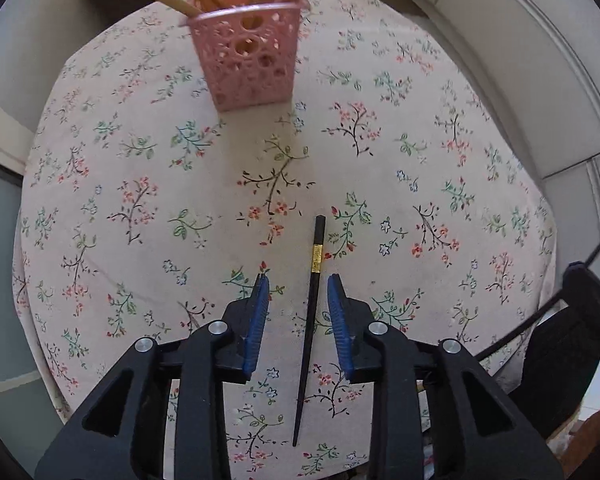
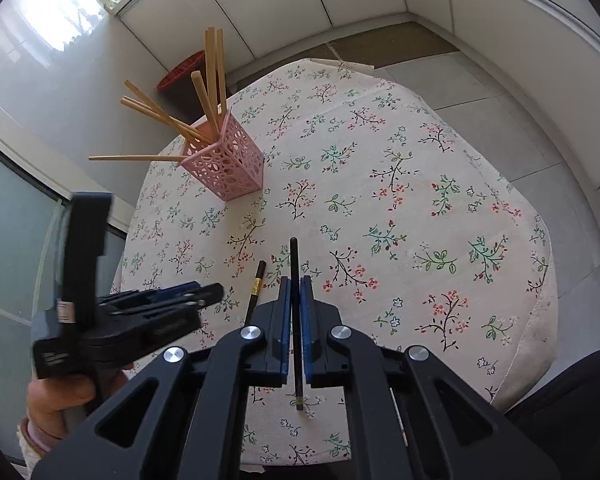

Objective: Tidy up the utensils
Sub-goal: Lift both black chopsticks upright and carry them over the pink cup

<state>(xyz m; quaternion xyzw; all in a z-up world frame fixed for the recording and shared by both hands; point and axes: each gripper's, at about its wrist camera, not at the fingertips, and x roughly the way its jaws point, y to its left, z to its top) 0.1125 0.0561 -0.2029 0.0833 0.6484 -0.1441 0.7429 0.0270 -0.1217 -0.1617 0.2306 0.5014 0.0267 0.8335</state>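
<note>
- left gripper (image 1: 298,280): jaws spread wide, holding nothing; blue pads straddle a black chopstick (image 1: 311,312) lying flat on the floral tablecloth (image 1: 440,160), no contact with either pad.
- that chopstick carries a gold band (image 1: 317,258) near its far end.
- right gripper (image 2: 295,280): jaws closed on a second black chopstick (image 2: 294,264), which protrudes forward past the fingertips.
- pink perforated holder (image 1: 250,62) stands upright on the cloth, well apart from both grippers, with wooden chopsticks (image 2: 212,76) leaning inside.

left gripper (image 1: 298,284) jaws spread wide; right gripper (image 2: 296,284) jaws clamped.
</note>
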